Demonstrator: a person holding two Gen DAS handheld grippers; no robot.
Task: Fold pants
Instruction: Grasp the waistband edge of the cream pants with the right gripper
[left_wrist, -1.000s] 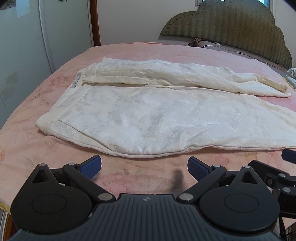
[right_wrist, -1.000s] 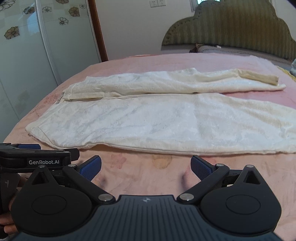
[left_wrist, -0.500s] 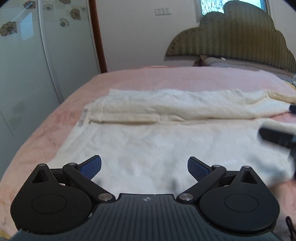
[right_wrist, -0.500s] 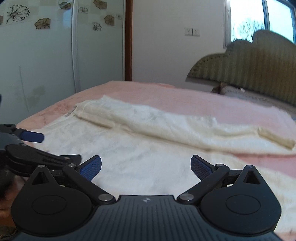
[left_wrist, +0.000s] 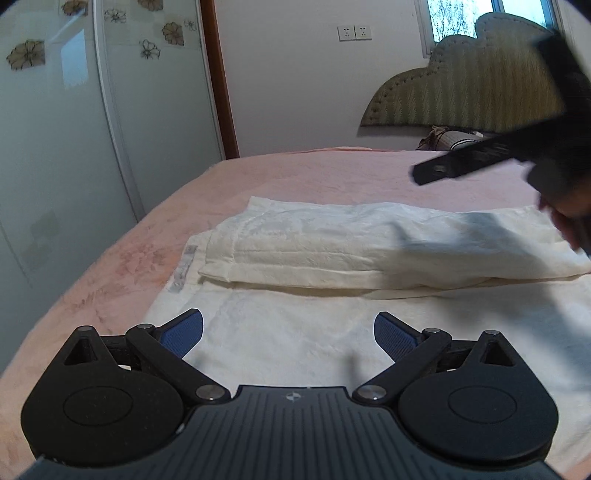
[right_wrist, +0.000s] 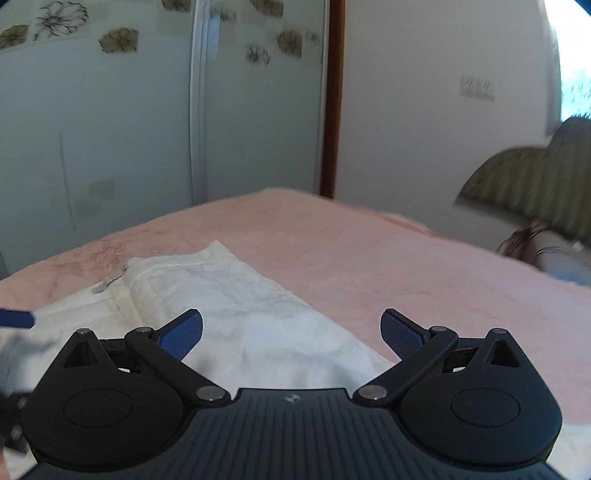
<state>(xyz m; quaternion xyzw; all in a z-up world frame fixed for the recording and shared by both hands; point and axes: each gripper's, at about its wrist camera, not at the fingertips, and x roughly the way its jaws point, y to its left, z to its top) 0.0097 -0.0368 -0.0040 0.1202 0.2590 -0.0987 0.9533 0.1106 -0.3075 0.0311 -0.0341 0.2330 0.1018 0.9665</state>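
Cream white pants (left_wrist: 332, 258) lie flat on a pink bed (left_wrist: 295, 173), far leg bunched and folded over itself, waistband with a label at the left. My left gripper (left_wrist: 288, 332) is open and empty, low over the near leg by the waist. My right gripper (right_wrist: 291, 332) is open and empty, over the far leg of the pants (right_wrist: 236, 306). The right gripper's black body, blurred, shows at the upper right of the left wrist view (left_wrist: 517, 147). A blue fingertip of the left gripper shows at the left edge of the right wrist view (right_wrist: 14, 318).
A green padded headboard (left_wrist: 461, 99) and a pillow (left_wrist: 454, 136) stand at the far right of the bed. Glass wardrobe doors with flower prints (left_wrist: 55, 129) and a brown door frame (left_wrist: 221, 92) line the left side. The bed edge runs along the left.
Both grippers have moved forward from the bed's near edge over the pants. The right gripper has swung further, over the far leg, and now looks toward the wardrobe. Both stay open.
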